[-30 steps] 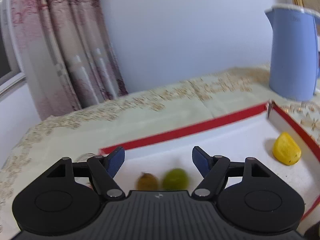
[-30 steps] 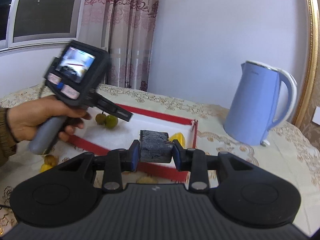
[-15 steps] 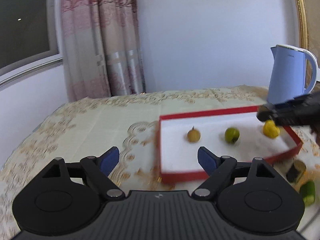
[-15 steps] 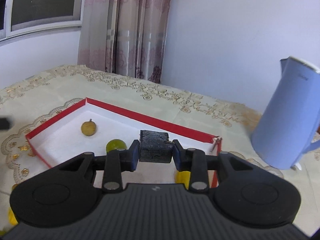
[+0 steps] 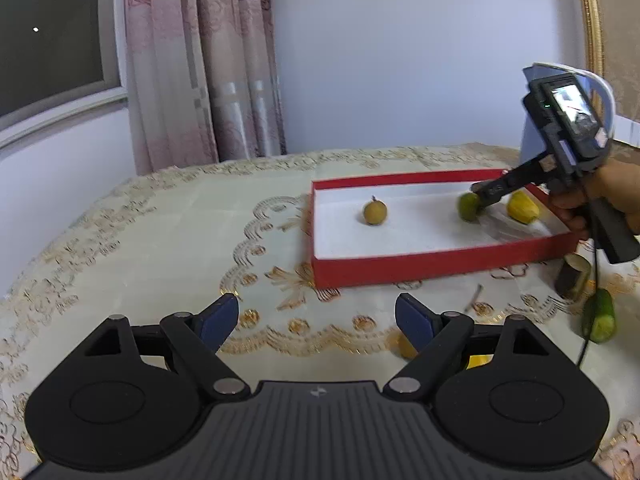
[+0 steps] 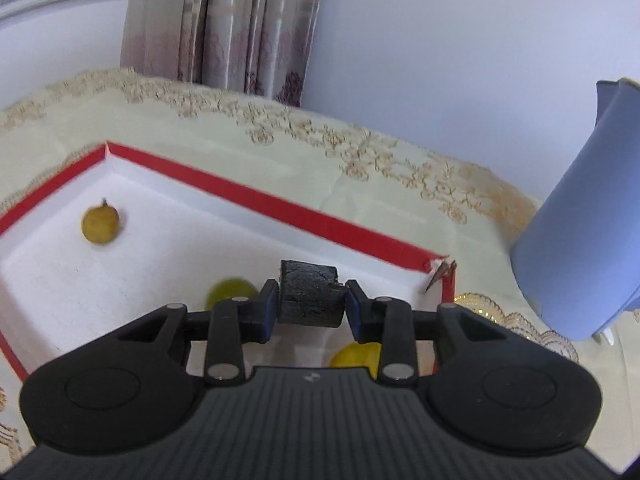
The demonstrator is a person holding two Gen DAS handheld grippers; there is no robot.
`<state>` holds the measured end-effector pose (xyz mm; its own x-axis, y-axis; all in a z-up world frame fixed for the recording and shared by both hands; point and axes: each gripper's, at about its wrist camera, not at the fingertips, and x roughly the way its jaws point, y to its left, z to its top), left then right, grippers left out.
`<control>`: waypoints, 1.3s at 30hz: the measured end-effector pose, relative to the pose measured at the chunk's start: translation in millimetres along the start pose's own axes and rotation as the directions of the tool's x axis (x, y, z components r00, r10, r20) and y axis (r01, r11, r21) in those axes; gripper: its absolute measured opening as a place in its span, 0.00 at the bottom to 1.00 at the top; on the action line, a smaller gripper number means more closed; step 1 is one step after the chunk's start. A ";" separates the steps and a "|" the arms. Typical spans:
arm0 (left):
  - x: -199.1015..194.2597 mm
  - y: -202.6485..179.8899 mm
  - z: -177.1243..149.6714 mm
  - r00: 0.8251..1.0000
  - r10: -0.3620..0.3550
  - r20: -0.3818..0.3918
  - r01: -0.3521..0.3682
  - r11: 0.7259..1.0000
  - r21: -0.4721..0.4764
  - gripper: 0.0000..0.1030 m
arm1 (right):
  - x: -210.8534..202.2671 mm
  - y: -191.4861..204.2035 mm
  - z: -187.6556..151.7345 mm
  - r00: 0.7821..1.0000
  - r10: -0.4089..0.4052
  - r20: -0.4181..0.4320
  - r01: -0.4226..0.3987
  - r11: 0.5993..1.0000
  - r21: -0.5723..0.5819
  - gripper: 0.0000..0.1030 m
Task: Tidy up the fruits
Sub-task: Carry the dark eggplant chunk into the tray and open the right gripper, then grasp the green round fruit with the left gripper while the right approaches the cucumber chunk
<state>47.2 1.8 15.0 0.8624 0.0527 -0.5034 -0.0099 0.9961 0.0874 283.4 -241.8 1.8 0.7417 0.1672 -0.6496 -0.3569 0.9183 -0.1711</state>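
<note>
- Over the red tray (image 6: 280,204), the right tool (image 6: 311,303) carries a dark, rough-skinned chunk (image 6: 310,298) between its pads; its jaws have just been opening slightly, and the right wrist view shows a thin gap at the right pad, so the grip is judged to be loosening.
- The chunk hangs above the tray's white floor, near the corner closest to the blue kettle (image 6: 576,240).
- It looks stiff and light, with flat cut ends; the pads sit on those ends, which seems the sound place to hold it, since the rough skin should not slip.
- The left tool (image 5: 316,320) stands wide apart with nothing between its pads, low over the cloth-covered surface (image 5: 160,240), short of the tray.
- Inside the tray lie three fruits: one brownish round fruit with a stem (image 5: 375,212), one green round fruit (image 5: 469,207), one yellow fruit (image 5: 522,208).
- These are small and rounded, likely to roll and bruise; a gentle hold across the widest part would suit.
- Outside the tray lie one dark cut piece (image 5: 573,276) and one cucumber piece (image 5: 599,316), plus a yellow fruit partly hidden behind the left tool's pad; how many lie there cannot be told.
</note>
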 end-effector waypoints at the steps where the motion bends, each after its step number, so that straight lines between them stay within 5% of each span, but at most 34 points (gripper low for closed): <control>1: -1.4 -0.7 -2.3 1.000 -0.001 -0.003 0.001 1.000 0.005 0.83 | -1.6 0.6 -0.8 1.000 -0.004 0.004 0.004 1.000 0.001 0.39; 5: -7.3 -8.8 -9.6 1.000 -0.011 -0.012 0.012 0.999 0.037 0.83 | -28.3 0.2 -3.0 0.998 -0.011 0.059 0.010 1.000 0.017 0.49; 9: -16.4 -23.7 -16.8 0.997 -0.081 -0.016 0.082 0.994 0.073 0.83 | -92.1 3.1 -20.2 0.980 -0.018 0.199 0.019 1.000 -0.006 0.69; 17: -26.7 -56.7 -31.7 0.990 -0.142 -0.026 0.144 0.977 0.156 0.83 | -229.4 23.4 -104.8 0.917 -0.006 0.399 0.006 1.000 0.001 0.70; 21: -30.8 -68.6 -35.5 0.990 -0.139 -0.012 0.139 0.972 0.190 0.83 | -275.2 32.9 -150.2 0.903 -0.030 0.429 0.032 0.999 0.003 0.81; 27: -41.2 -80.2 -42.1 0.983 -0.183 -0.018 0.183 0.963 0.198 0.84 | -288.9 36.6 -180.7 0.922 -0.025 0.386 0.017 1.000 0.024 0.81; 39: -49.1 -52.4 -45.5 0.999 0.009 0.041 -0.017 0.980 0.199 0.93 | -266.4 54.9 -185.2 0.934 0.012 0.356 -0.024 0.999 0.030 0.81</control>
<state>-17.6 -49.8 -4.0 0.8823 0.0589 -0.4671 0.0763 0.9611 0.2653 -39.0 -302.4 28.3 0.8910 0.2946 -0.3454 -0.3572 0.9245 -0.1328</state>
